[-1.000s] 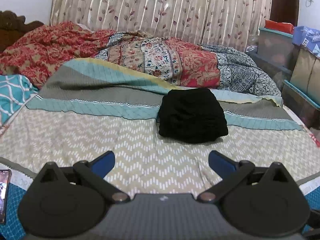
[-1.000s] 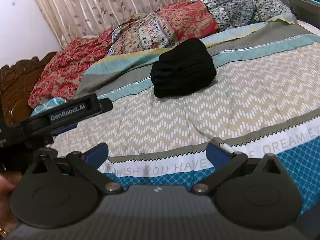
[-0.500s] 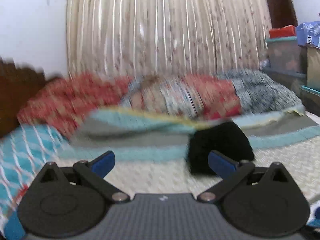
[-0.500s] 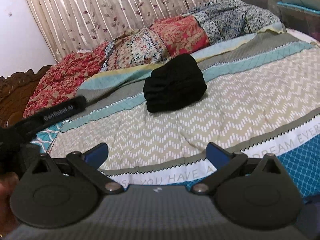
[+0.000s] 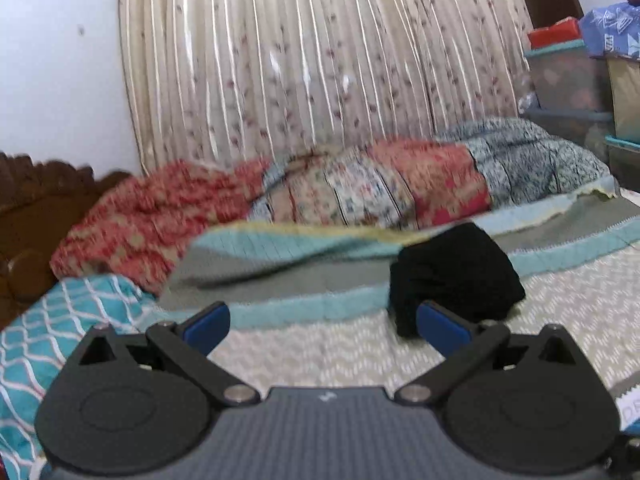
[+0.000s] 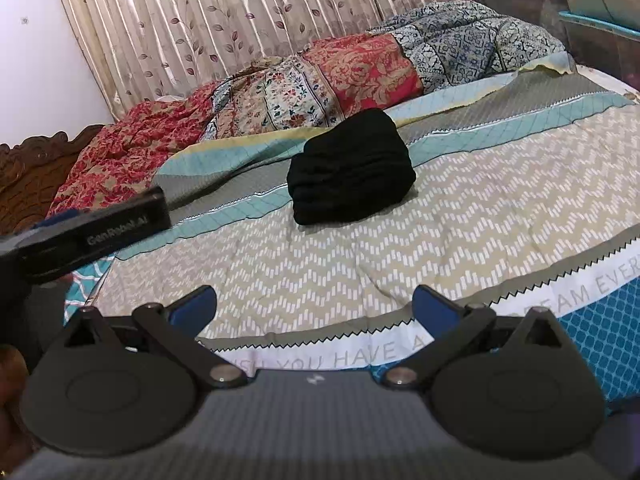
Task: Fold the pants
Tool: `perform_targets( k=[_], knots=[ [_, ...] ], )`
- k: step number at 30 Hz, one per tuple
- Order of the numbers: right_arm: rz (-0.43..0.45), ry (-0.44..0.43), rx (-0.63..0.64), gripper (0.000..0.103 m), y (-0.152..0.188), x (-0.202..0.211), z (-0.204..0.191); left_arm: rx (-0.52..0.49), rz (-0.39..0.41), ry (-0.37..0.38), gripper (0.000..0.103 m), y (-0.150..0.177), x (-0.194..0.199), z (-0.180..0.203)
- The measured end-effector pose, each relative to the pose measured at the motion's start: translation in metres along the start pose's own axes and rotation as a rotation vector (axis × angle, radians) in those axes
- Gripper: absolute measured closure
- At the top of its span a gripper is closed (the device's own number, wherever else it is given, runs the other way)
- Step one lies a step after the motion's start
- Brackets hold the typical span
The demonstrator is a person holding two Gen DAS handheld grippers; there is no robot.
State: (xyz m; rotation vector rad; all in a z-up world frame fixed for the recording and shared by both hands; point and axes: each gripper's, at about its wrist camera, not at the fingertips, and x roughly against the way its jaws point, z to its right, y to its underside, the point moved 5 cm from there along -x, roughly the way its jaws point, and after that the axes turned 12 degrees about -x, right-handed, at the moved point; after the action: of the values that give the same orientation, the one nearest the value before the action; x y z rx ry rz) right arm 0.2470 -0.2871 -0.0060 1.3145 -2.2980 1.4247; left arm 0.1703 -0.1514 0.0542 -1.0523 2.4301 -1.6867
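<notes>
One bed is filling both views, its chevron bedspread lying flat. Along the far side of the bed, a patchwork quilt is sitting bunched against a leaf-print curtain. On the bedspread, just in front of that quilt, the black pants are lying as a compact folded bundle, the stacked fold edges facing the near side. The right tool is hovering over the bedspread's near edge, well apart from the pants, which are lying ahead of it and roughly centred between its fingers; its blue fingers are standing spread wide and gripping nothing. The left tool is likewise standing spread and empty, and the pants are lying ahead of it toward its right finger, partly behind that fingertip in the blurred view.
</notes>
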Motion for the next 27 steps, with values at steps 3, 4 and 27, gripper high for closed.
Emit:
perform_targets(
  k=[3, 4, 27],
  knots=[
    [-0.004, -0.001, 0.0, 0.0, 0.0, -0.001, 0.001, 0.024, -0.047, 0.04, 0.0, 0.006, -0.007, -0.001],
    [-0.008, -0.001, -0.001, 0.0, 0.001, -0.002, 0.001, 0.029, -0.06, 0.044, 0.0, 0.009, -0.008, -0.001],
    [-0.041, 0.002, -0.014, 0.0, 0.004, -0.005, 0.002, 0.064, -0.095, 0.042, 0.0, 0.011, -0.009, -0.013]
  ],
)
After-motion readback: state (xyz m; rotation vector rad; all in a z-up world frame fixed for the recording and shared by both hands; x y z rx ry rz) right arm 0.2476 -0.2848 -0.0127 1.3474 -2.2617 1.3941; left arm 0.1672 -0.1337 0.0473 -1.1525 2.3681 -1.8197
